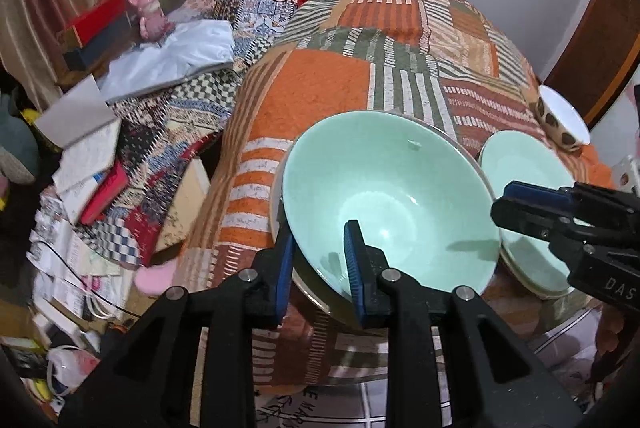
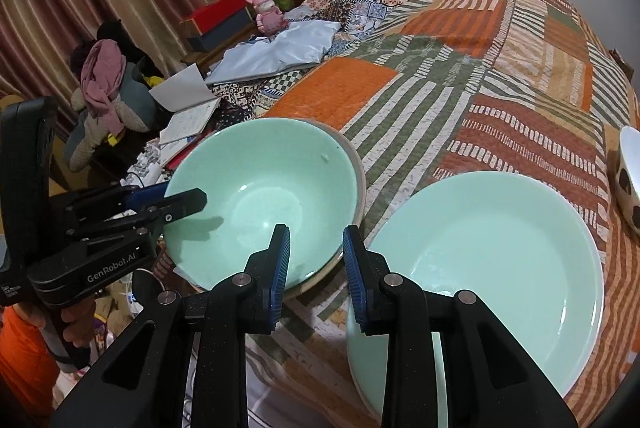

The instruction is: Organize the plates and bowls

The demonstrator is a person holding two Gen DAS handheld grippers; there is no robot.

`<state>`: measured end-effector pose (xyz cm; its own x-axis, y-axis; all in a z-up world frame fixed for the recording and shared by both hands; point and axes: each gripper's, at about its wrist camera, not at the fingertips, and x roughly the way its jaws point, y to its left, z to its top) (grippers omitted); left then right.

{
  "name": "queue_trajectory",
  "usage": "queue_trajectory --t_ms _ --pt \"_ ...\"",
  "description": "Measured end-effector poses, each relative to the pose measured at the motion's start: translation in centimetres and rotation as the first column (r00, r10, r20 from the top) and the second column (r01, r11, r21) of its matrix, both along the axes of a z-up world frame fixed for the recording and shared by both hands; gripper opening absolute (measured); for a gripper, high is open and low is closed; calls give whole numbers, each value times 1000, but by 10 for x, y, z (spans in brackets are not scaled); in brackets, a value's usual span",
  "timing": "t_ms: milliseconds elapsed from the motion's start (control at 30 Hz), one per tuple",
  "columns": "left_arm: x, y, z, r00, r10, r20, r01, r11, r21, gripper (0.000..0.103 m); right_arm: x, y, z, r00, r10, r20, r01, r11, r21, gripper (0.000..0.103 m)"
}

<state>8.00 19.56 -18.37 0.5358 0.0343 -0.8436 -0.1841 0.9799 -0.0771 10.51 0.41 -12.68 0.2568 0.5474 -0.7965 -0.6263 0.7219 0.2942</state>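
A mint green bowl (image 1: 400, 188) (image 2: 260, 188) sits tilted inside a beige-rimmed bowl (image 2: 361, 180) on the patchwork quilt. My left gripper (image 1: 320, 252) (image 2: 176, 198) is shut on its near-left rim, one finger inside and one outside. To the right lies a mint green plate (image 2: 500, 268) (image 1: 520, 164) on top of another dish. My right gripper (image 2: 316, 256) (image 1: 500, 206) hovers shut between bowl and plate, over the plate's left edge. Only quilt shows between its pads.
A white bowl with brown spots (image 1: 560, 116) (image 2: 628, 180) rests on its side at the quilt's right edge. Books, papers, a pink toy (image 2: 268, 12) and boxes clutter the left side. The quilt (image 2: 480, 68) stretches back toward the wall.
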Motion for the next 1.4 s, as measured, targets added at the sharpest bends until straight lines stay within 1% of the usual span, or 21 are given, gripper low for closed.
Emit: queue_trajectory --t_ms 133,200,300,433,467,533,567,600,633,700,733,900,1000,1200,1300,1400 --pt "1 -2 2 1000 -1 -28 2 999 32 25 1 -9 4 1000 -10 8 10 1000 13 26" --pt "0 -1 7 1000 4 -26 -3 999 43 25 1 -15 7 1000 -16 17 16 1000 19 26" --pt "-2 -3 22 1000 10 5 -10 998 63 25 5 -28 14 999 -29 36 28 999 30 26" --pt "-1 -12 46 998 8 58 -12 998 59 26 10 -50 28 995 -58 83 55 998 40 26" --pt "0 -16 52 998 3 70 -7 998 55 29 11 -56 31 994 -64 92 60 997 42 27" --pt "5 -27 63 996 -8 92 4 999 44 39 13 -70 40 990 -82 117 76 996 49 31" --pt "8 -34 68 994 -14 109 10 999 38 46 14 -77 44 988 -88 128 82 995 53 32" --pt "11 -42 73 992 -21 125 16 999 38 48 15 -84 47 985 -98 140 90 994 57 36" --pt "13 -48 76 990 -29 135 24 999 40 48 16 -93 52 981 -116 158 108 992 63 40" --pt "21 -63 81 987 -53 150 48 998 38 48 19 -107 59 973 -143 182 133 989 70 45" --pt "25 -71 84 985 -65 157 60 998 33 49 21 -117 62 967 -165 196 153 985 74 46" --pt "48 -108 96 974 -115 195 112 993 27 60 33 -158 71 941 -250 227 239 968 77 47" --pt "63 -129 102 967 -143 211 141 990 25 66 41 -180 71 925 -298 236 290 954 71 47" --pt "95 -162 103 957 -191 219 189 982 29 71 61 -224 61 888 -399 229 398 916 49 47" --pt "114 -175 96 955 -214 204 214 977 22 71 74 -243 52 872 -439 215 445 895 25 47" --pt "138 -190 85 957 -235 170 237 972 8 71 87 -258 41 857 -474 201 485 875 -7 47"
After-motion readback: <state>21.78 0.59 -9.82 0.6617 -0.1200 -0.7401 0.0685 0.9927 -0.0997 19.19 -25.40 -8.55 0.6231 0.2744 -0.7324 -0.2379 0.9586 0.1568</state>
